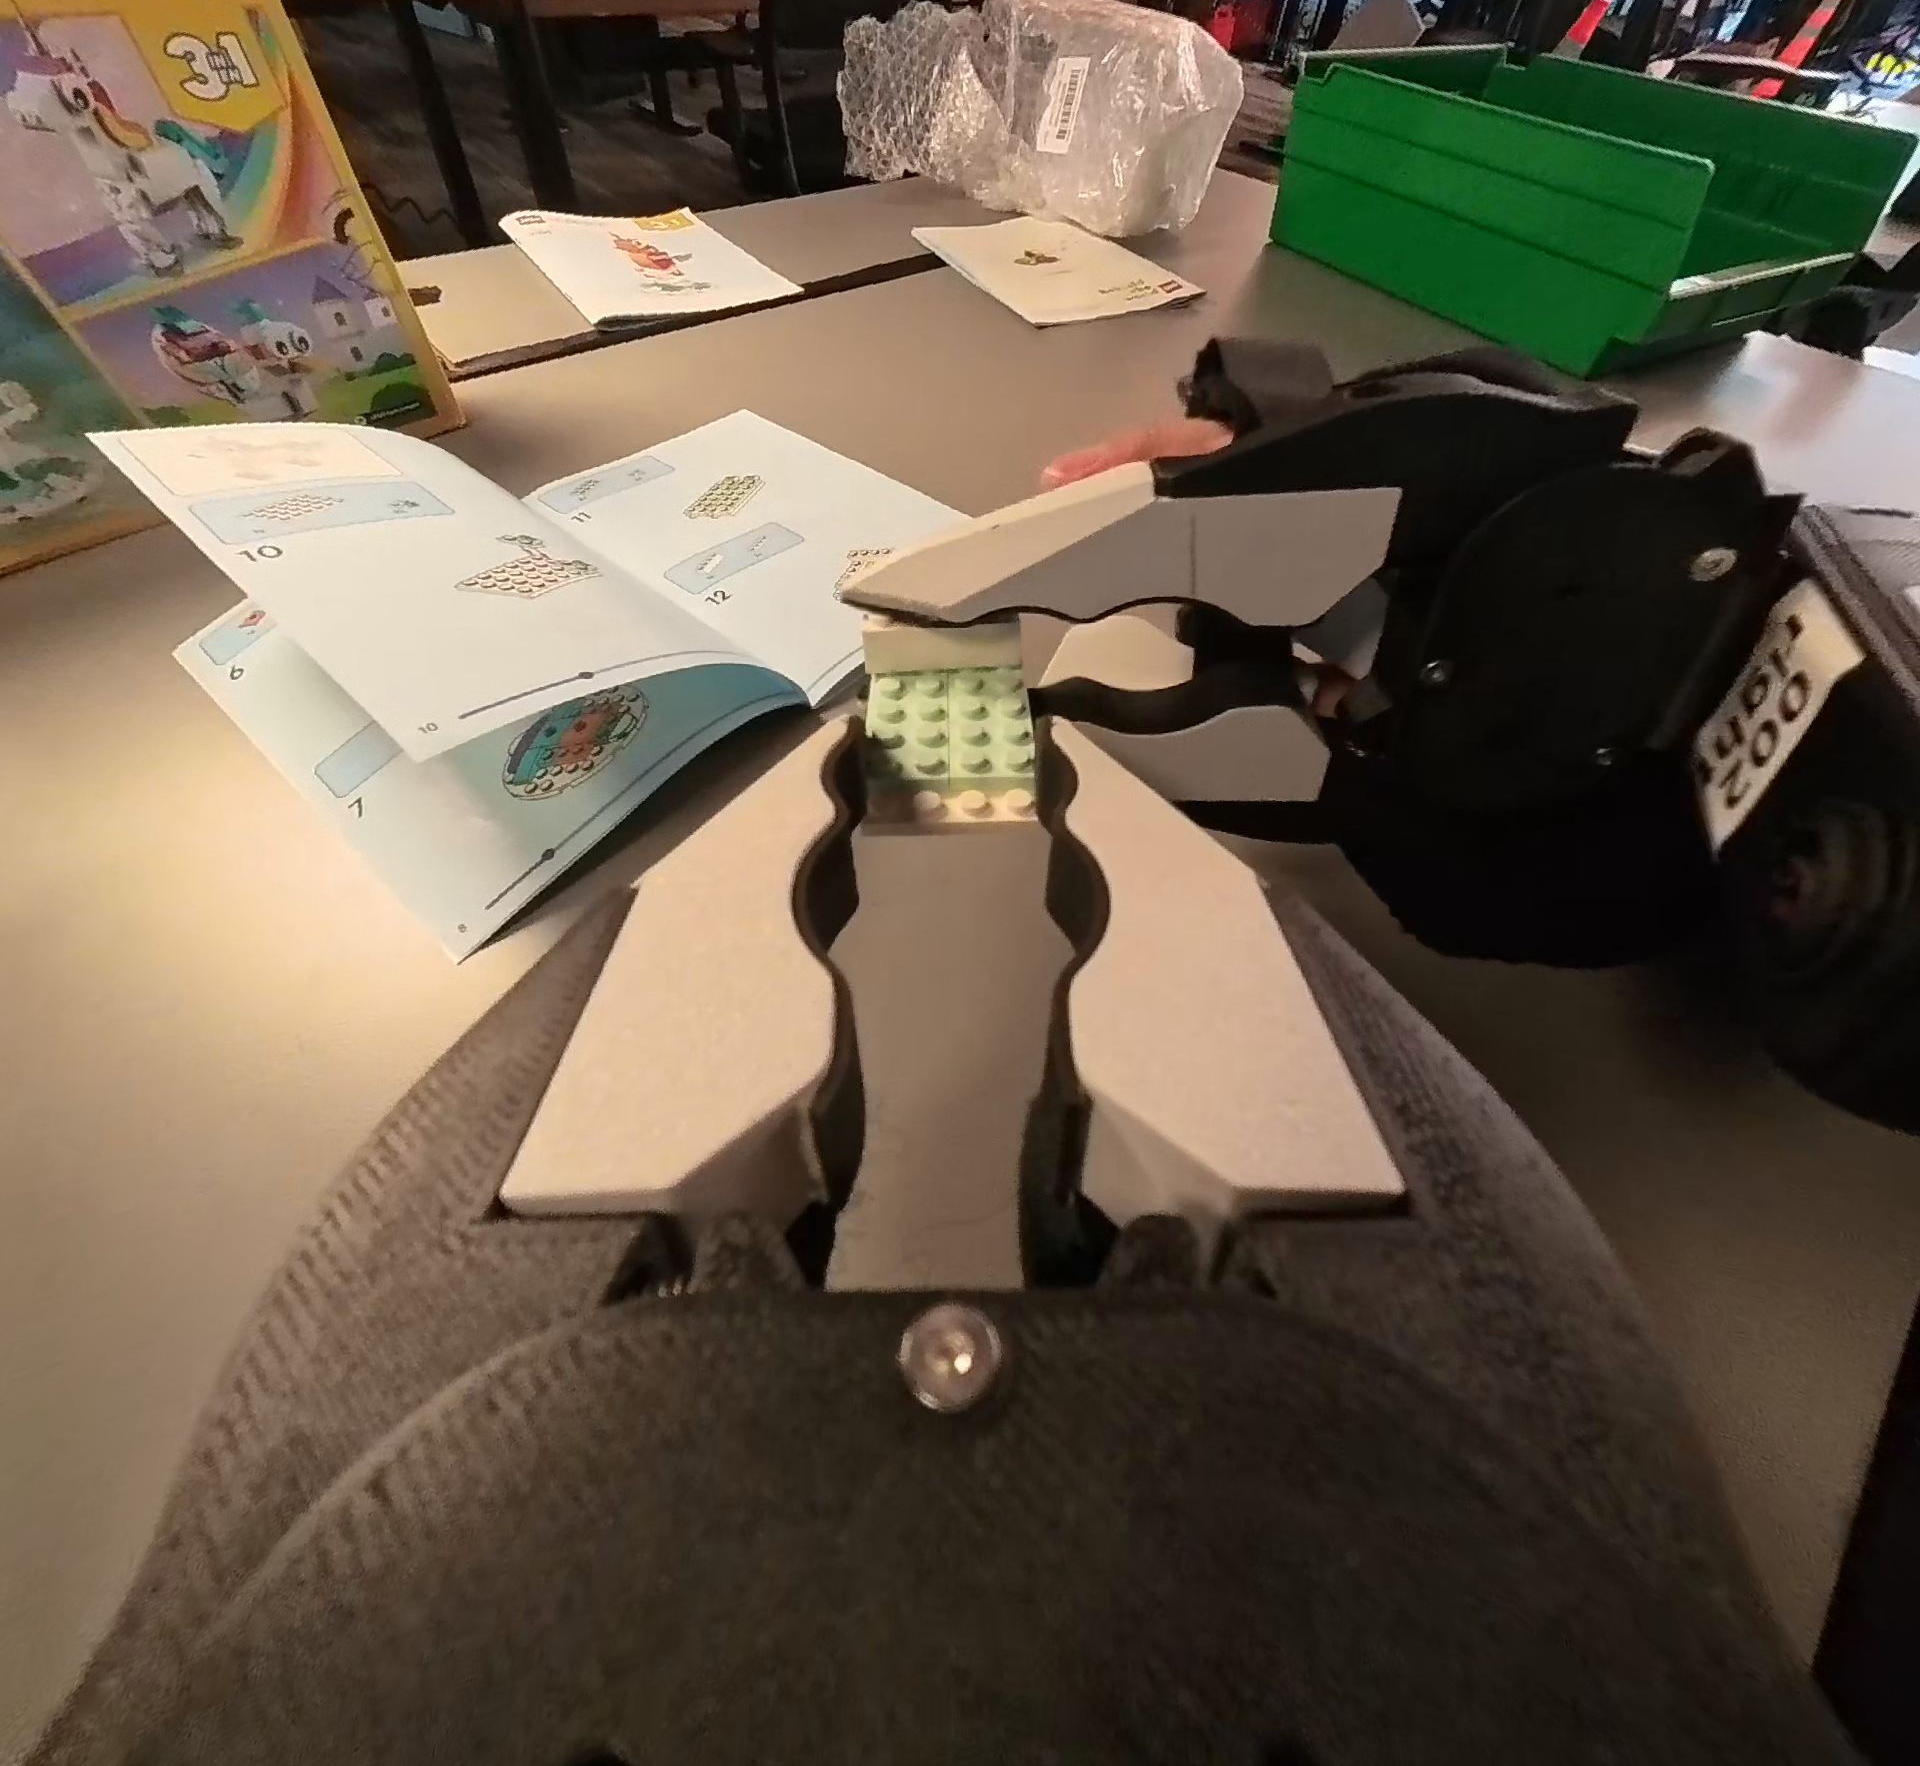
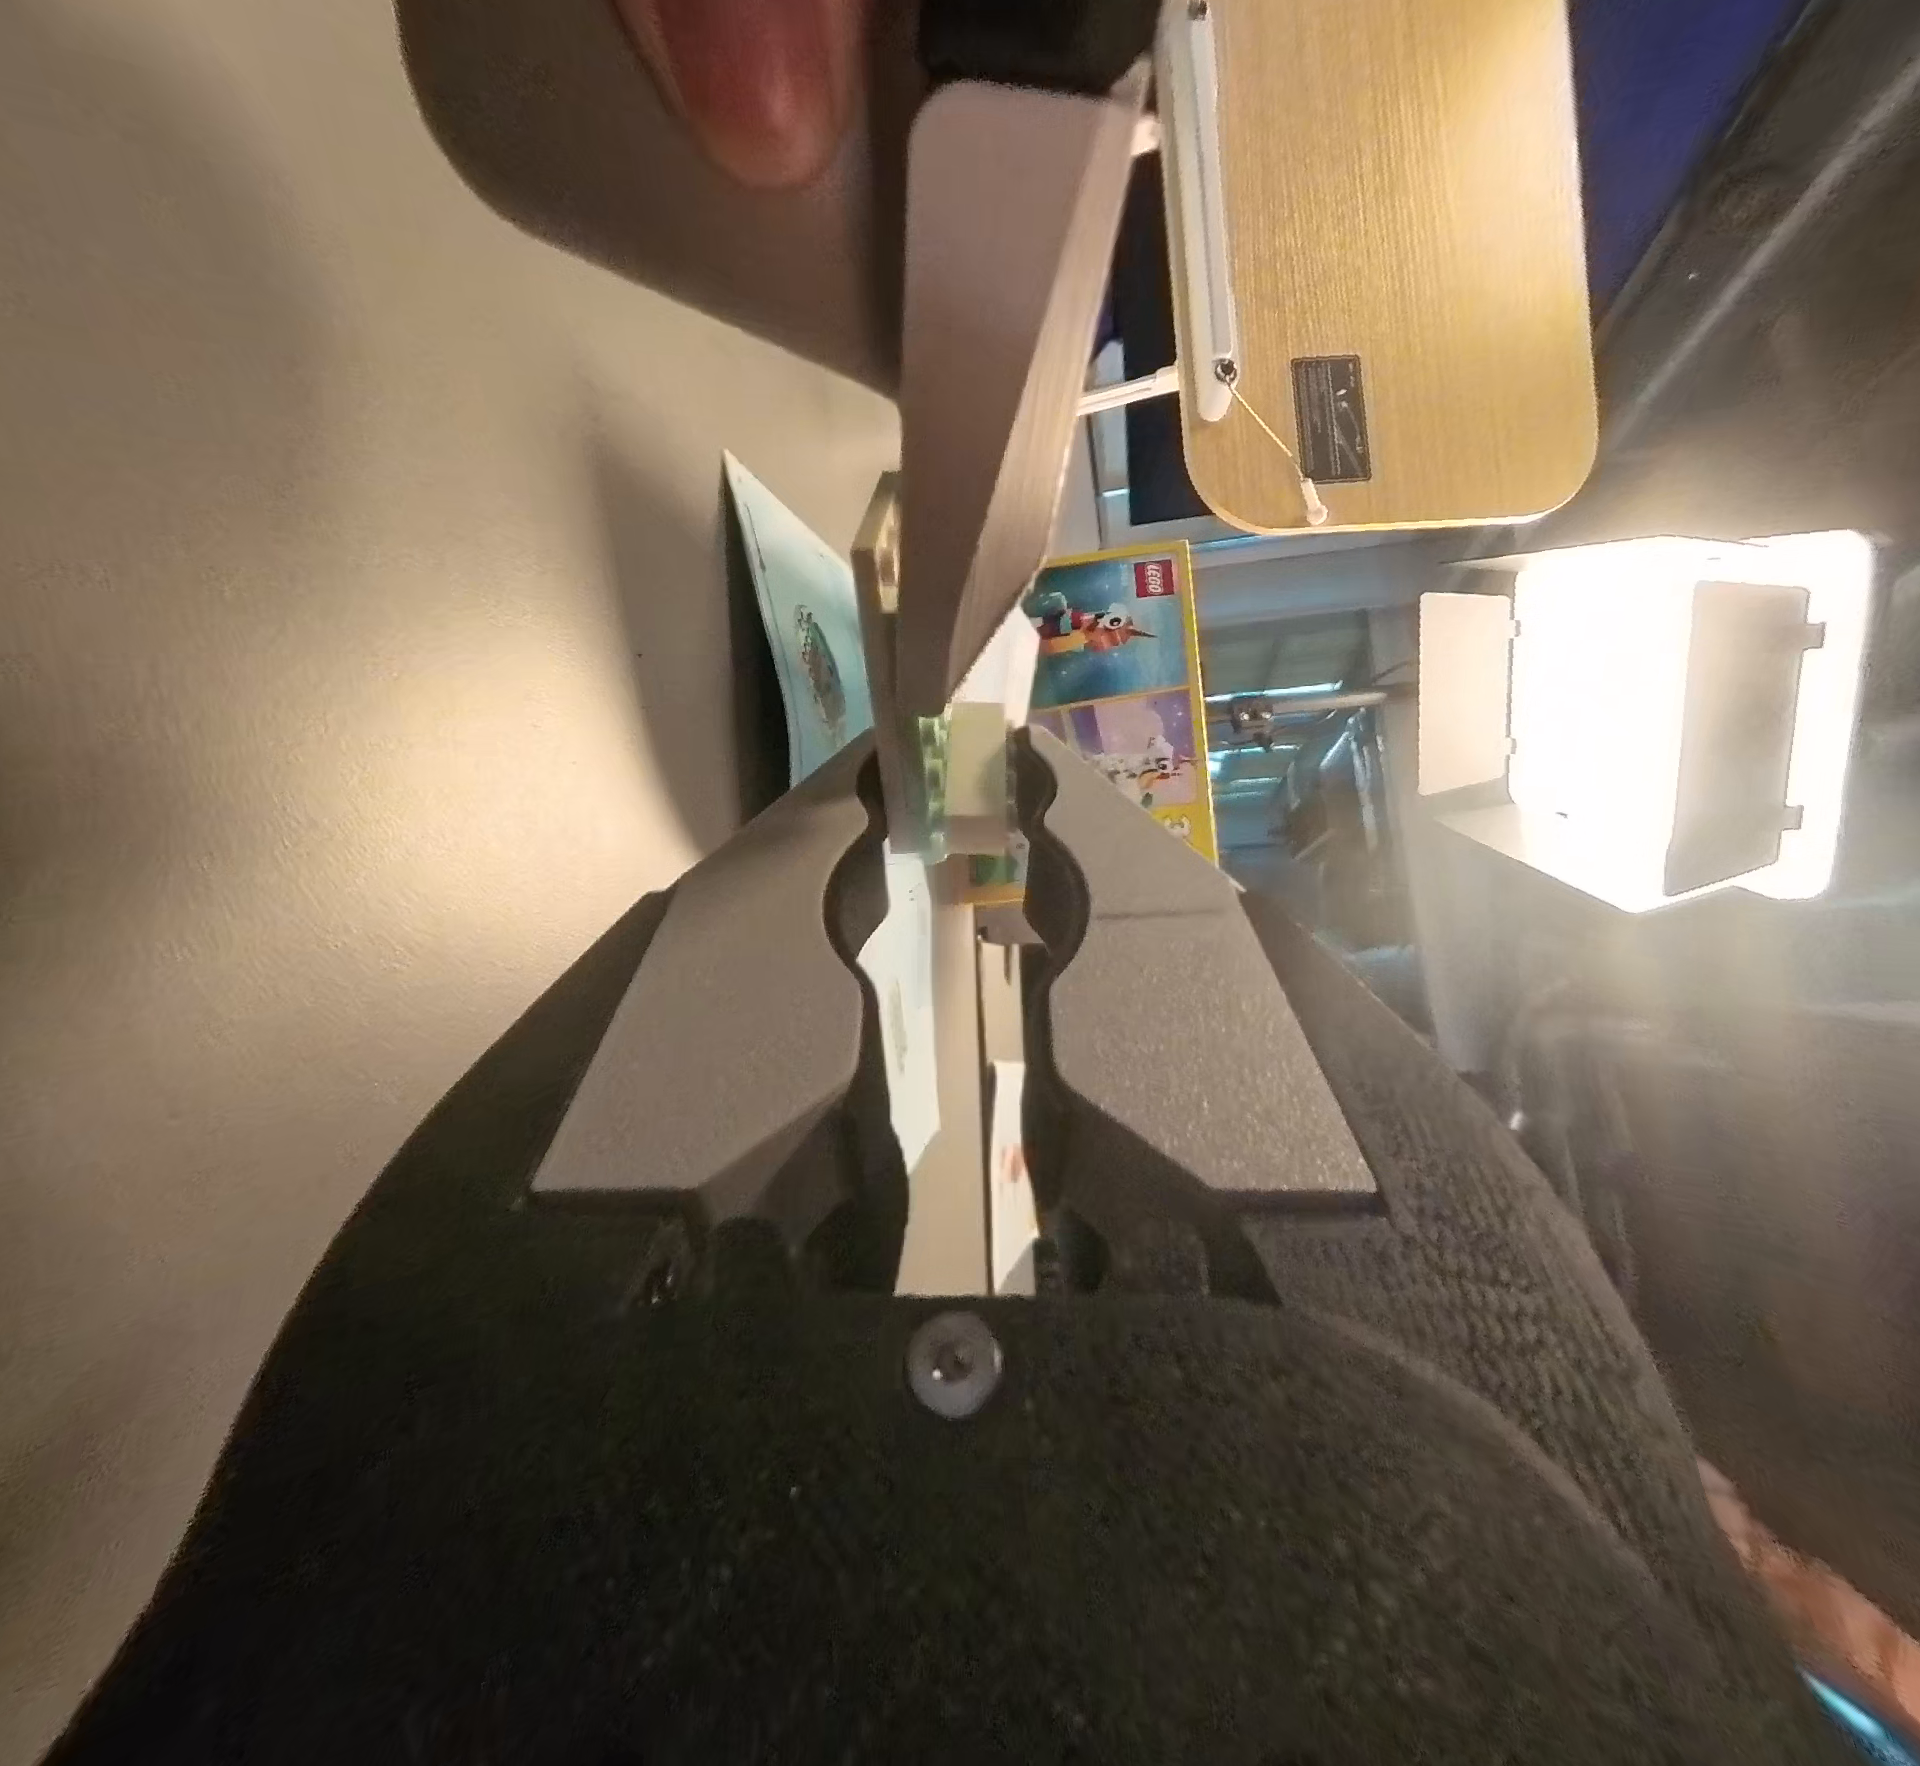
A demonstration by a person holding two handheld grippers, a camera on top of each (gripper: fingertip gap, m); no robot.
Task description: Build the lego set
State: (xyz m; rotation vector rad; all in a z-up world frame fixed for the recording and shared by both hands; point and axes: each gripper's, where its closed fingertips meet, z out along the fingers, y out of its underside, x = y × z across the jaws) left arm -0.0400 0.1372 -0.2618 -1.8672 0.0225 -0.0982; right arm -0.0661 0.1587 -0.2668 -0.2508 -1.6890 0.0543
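A small lego assembly (image 1: 935,729) of light-green plates on a tan base plate is held above the grey table (image 1: 208,1041). My left gripper (image 1: 948,781) is shut on its sides. A white brick (image 1: 914,662) sits on top of the green plates. My right gripper (image 1: 956,641) reaches in from the right, rolled on its side, with one finger over the white brick and the other under the assembly. In the right wrist view, my right gripper (image 2: 951,781) is shut across the base plate, green plates (image 2: 928,781) and white brick (image 2: 977,760). A left gripper finger (image 2: 977,366) comes in from above.
An open instruction booklet (image 1: 468,636) lies just left of the assembly. The lego box (image 1: 187,210) stands at far left. Two closed booklets (image 1: 644,262) (image 1: 1060,272), crumpled plastic wrap (image 1: 1039,95) and a green bin (image 1: 1558,199) are farther back. Left and right tips are no more than a few centimetres apart.
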